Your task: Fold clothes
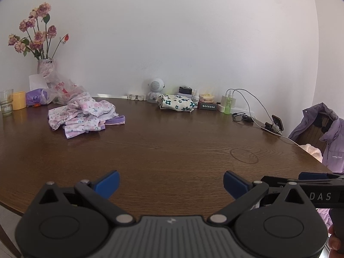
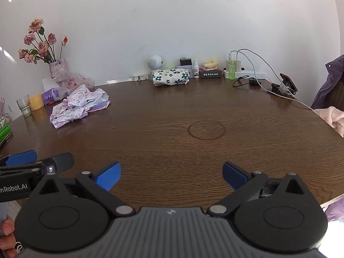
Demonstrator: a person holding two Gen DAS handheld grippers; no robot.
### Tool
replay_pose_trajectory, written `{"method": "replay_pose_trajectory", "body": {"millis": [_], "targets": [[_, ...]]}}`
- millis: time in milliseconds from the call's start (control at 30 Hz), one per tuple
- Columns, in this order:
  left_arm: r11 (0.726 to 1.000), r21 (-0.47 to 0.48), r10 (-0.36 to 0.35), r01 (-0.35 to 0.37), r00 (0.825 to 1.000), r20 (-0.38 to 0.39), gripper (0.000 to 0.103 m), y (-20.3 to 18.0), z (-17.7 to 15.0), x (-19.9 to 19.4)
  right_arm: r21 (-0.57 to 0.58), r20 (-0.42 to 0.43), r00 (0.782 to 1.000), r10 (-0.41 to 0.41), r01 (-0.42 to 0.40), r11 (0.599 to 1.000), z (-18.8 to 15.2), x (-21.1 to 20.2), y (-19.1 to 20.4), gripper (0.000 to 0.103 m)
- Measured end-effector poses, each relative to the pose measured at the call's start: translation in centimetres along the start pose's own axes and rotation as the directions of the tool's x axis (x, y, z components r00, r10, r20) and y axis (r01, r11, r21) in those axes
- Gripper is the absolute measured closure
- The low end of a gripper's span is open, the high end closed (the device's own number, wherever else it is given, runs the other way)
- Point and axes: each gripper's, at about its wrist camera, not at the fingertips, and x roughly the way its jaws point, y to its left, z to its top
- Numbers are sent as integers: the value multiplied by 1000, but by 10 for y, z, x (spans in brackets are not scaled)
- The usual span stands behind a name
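A round dark wooden table (image 2: 172, 111) fills most of the room in view, set against a white wall (image 2: 172, 21). A faint ring mark (image 2: 206, 130) shows in the grain near its centre.

Both hand-held grippers sit at the near edge, side by side. The left gripper (image 1: 171, 185) has its blue-padded fingers spread wide with nothing between them. The right gripper (image 2: 171, 175) is likewise spread wide and empty, above bare wood. Fingers of a hand (image 2: 7, 236) show at the handle of the left unit in the right wrist view.

A purple jacket (image 1: 331, 137) hangs over a chair at the right side of the table.

The crumpled pink floral garment (image 1: 82, 115) lies unfolded on the far left part of the table, well apart from both grippers, with a purple band (image 1: 116, 120) showing at its right edge. A folded white garment with dark flowers (image 1: 175, 103) rests at the far edge by the wall.

A vase of dried roses (image 1: 46, 66) stands at the far left, a plastic bag (image 1: 62, 90) just beside it. A yellow cup (image 1: 19, 100) and a glass (image 1: 6, 102) stand together nearby.

Along the wall: a small white round speaker (image 1: 155, 86), a green bottle (image 2: 231, 68), a power strip (image 2: 247, 73) with cables, and a phone on a stand (image 2: 288, 83).
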Motion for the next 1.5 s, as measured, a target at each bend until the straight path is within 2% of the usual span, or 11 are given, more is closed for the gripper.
{"method": "replay_pose_trajectory", "body": {"millis": [500,1500], "targets": [[1000,-10,2,-2,1000,-17,0,4,-1,3,-5,-11,1000,29,-29,1000,-2,3,2,0],[999,-41,-3,3,1000,-17,0,11,-2,0,-2,-9,999,32,-32,999,-3,-3,5,0]]}}
